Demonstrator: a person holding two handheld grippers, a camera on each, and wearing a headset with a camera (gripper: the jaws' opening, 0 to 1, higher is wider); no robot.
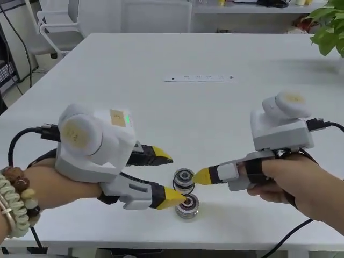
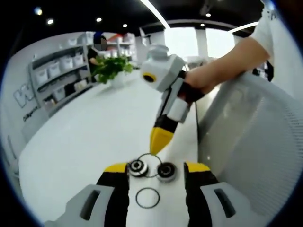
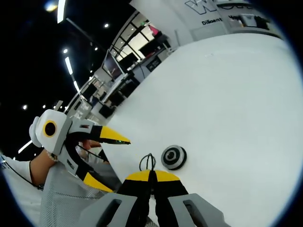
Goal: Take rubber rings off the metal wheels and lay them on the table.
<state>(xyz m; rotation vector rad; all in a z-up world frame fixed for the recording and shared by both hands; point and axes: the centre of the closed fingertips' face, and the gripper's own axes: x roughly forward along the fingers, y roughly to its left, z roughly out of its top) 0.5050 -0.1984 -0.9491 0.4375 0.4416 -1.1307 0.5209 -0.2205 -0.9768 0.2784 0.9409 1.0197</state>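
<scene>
Left gripper view: loose rubber ring on table, inside left gripper's spread jaws.
Right gripper view: right gripper pressed together on second ring; wheel beside its tip; ring's far end unclear.

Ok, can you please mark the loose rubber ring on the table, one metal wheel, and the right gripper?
loose rubber ring (image 2: 147,207), left gripper view, its lower rim.
metal wheel (image 3: 173,157), right gripper view, its hub.
right gripper (image 1: 198,176), head view, its shut yellow jaw tips.
</scene>
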